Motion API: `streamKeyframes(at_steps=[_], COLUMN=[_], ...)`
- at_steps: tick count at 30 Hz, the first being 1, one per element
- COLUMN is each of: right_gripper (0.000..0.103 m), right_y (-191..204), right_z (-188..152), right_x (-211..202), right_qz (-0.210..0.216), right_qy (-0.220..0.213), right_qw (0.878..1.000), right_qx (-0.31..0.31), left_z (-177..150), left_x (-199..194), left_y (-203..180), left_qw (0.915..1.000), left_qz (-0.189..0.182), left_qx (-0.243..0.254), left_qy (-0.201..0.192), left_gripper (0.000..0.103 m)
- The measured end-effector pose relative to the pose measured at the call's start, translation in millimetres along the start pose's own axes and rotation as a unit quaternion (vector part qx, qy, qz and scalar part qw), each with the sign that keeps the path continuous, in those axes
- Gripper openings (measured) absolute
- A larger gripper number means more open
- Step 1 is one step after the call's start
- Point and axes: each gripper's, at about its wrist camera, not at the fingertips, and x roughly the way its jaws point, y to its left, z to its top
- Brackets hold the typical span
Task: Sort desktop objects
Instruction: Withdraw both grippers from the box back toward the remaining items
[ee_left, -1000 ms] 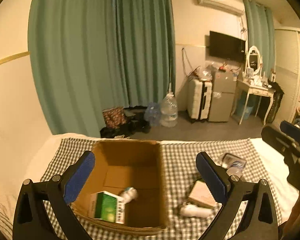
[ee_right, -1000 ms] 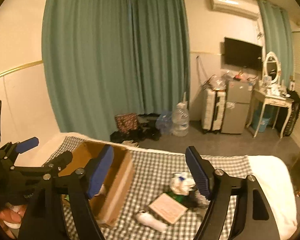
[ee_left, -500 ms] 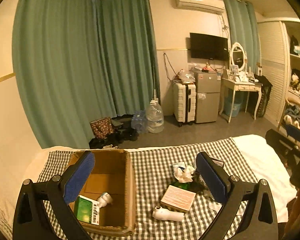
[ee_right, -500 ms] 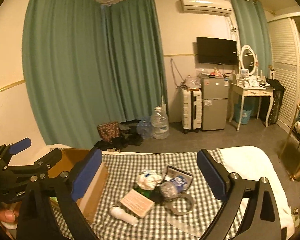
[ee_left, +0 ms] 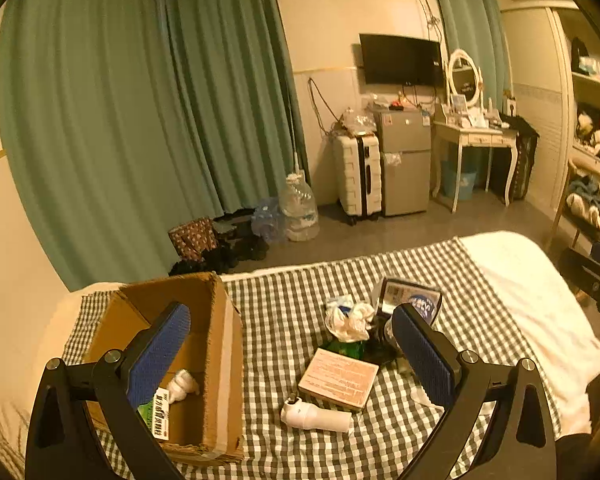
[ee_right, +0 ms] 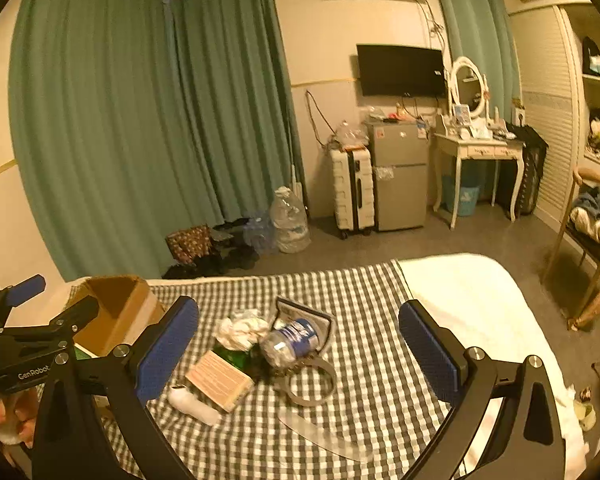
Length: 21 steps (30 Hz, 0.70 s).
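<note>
On the checked cloth (ee_right: 363, 300) lies a heap: crumpled tissue (ee_right: 240, 328), a crushed plastic bottle (ee_right: 290, 342) against a black case (ee_right: 303, 314), a pink flat box (ee_right: 220, 380), a white tube (ee_right: 192, 402), a tape ring (ee_right: 311, 380) and a clear strip (ee_right: 319, 434). My right gripper (ee_right: 298, 320) hangs open above the heap, holding nothing. At the left stands an open cardboard box (ee_left: 216, 360) holding a green packet (ee_left: 154, 416) and a white wad (ee_left: 182, 384). My left gripper (ee_left: 290, 332) is open and empty, straddling the box's right wall and the pink box (ee_left: 339, 378).
White bedding (ee_right: 479, 300) lies to the right of the cloth, with a wooden chair (ee_right: 583, 264) beyond it. Past the bed's far edge are water jugs (ee_right: 288, 220), a suitcase (ee_right: 351, 188), a small fridge (ee_right: 399, 172) and a dressing table (ee_right: 475, 152).
Both views have swung right and sunk a little, so the cardboard box slid left and the heap came toward the middle. The right jaws stand wider than a second ago.
</note>
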Motion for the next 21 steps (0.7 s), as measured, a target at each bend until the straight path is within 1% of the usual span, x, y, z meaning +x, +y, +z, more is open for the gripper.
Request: streamKeyframes(at_steps=[3,10,15,17,21], right_gripper=[0.101,0.101,0.100,0.096,0.077], right_y=[-10.5,-19.3,-30.9,-33.8,-37.1], right_z=[-7.7,-27.4,-43.9,-49.1,-61.0], right_x=[12.9,43.7,69.1,82.1,109.3], right_qz=[-0.002,-0.017,0.004,-0.001,-0.006], right_qy=[0.016,0.042,0.064,0.074,0.105], right_qw=[1.000,0.999,0.998,0.997,0.994], right_qx=[0.011,0.007,0.026,0.029,0.024], left_z=[-6.1,-25.5,-39.2,-46.9,-58.0], left_x=[15.9,56.2,84.4,98.8,121.8], left_y=[-5.5,-12.3,-18.2,-21.5,-28.4], left_qw=[0.9999,0.9987,0.9968,0.9957,0.9940], left_qz=[-0.007,-0.029,-0.049,-0.053,-0.058], left_qx=[0.005,0.006,0.008,0.011,0.021], left_qy=[0.010,0.040,0.064,0.074,0.091], left_gripper=[0.103,0.103,0.103,0.103,0.103])
